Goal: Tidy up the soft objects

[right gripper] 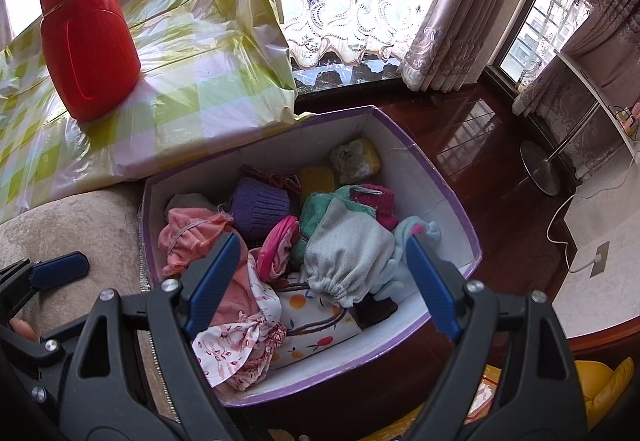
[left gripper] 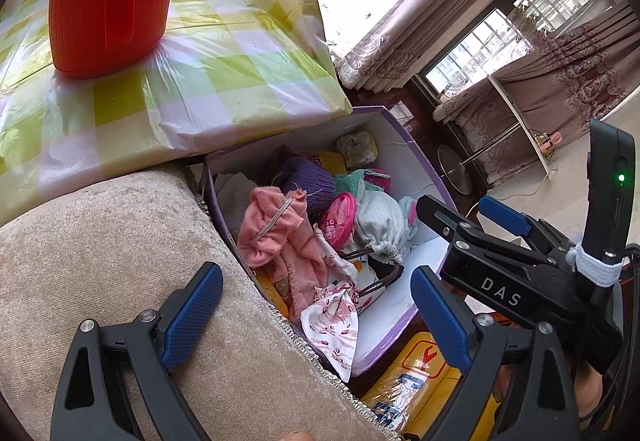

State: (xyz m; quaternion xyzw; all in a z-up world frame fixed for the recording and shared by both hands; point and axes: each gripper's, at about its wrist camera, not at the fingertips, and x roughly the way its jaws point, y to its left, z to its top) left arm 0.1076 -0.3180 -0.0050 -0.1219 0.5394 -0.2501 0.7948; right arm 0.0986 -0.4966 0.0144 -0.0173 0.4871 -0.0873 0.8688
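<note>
A purple-rimmed box [right gripper: 404,157] is seen on the floor beside a beige cushion [left gripper: 100,261], filled with soft items: a pink garment [right gripper: 188,237], a purple knitted piece [right gripper: 260,205], a grey drawstring pouch [right gripper: 344,253] and a floral cloth [right gripper: 232,349] draped over the near rim. The right tool [right gripper: 316,281] is held above the box with its fingers apart and nothing between them. The left tool [left gripper: 316,317] is likewise spread and empty, poised over the cushion's edge and the box. A red flask [right gripper: 86,41] is stood on the checked desk [right gripper: 192,89].
</note>
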